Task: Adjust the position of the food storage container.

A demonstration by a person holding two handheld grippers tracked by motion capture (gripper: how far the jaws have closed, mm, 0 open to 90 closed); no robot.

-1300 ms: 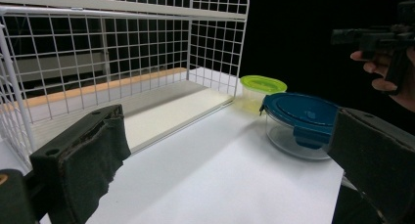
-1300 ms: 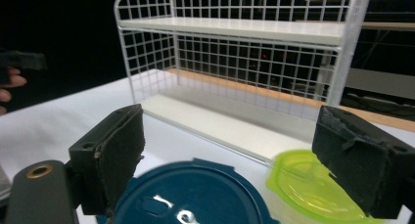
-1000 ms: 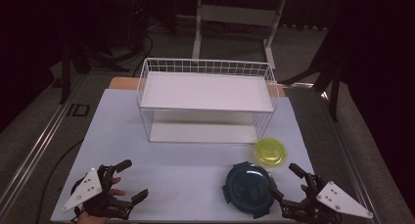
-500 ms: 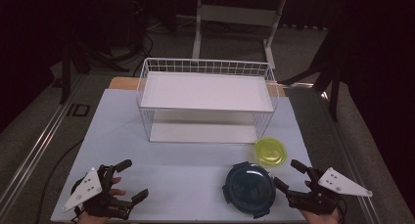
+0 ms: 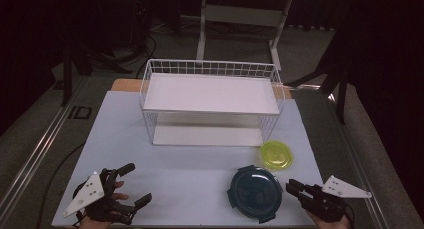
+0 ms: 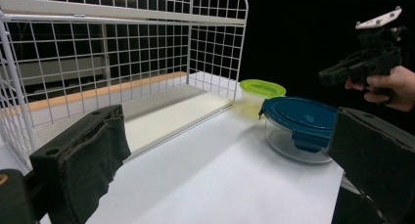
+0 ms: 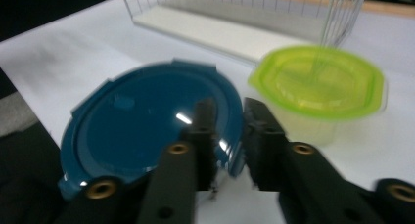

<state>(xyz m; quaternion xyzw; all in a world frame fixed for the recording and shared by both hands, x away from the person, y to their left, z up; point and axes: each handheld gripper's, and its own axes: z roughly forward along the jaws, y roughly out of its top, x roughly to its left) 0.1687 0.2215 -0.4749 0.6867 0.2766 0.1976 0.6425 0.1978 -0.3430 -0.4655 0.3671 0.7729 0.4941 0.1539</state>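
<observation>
White wire forms the two-tier rack [image 5: 212, 104] at the middle of the pale table [image 5: 195, 174]; each of its tiers is a flat white shelf, and both shelves lie bare. In the left gripper view the rack's mesh wall [image 6: 122, 53] fills the upper left, with the lower shelf running toward the containers.

Just off the rack's front right corner stands a small clear round tub with a lime-green lid [image 5: 276, 155]. Its lid is on, and through the clear wall I cannot make out any contents [image 7: 318, 87]. Just beside it, nearer the person, sits a larger clear round container with a dark blue clip lid [image 5: 254, 193]; the lid is shut, and the glassy body under it looks empty in the left gripper view [image 6: 298, 131]. The two containers are close together; whether they touch cannot be told.

The right gripper [image 5: 292, 188] is at the blue container's right side, its jaws nearly together with only a narrow gap, poised over the lid's edge [image 7: 156, 131] and pinching nothing. The left gripper [image 5: 135, 184] rests at the table's near left corner, well apart from both containers, its jaws spread wide and empty.
</observation>
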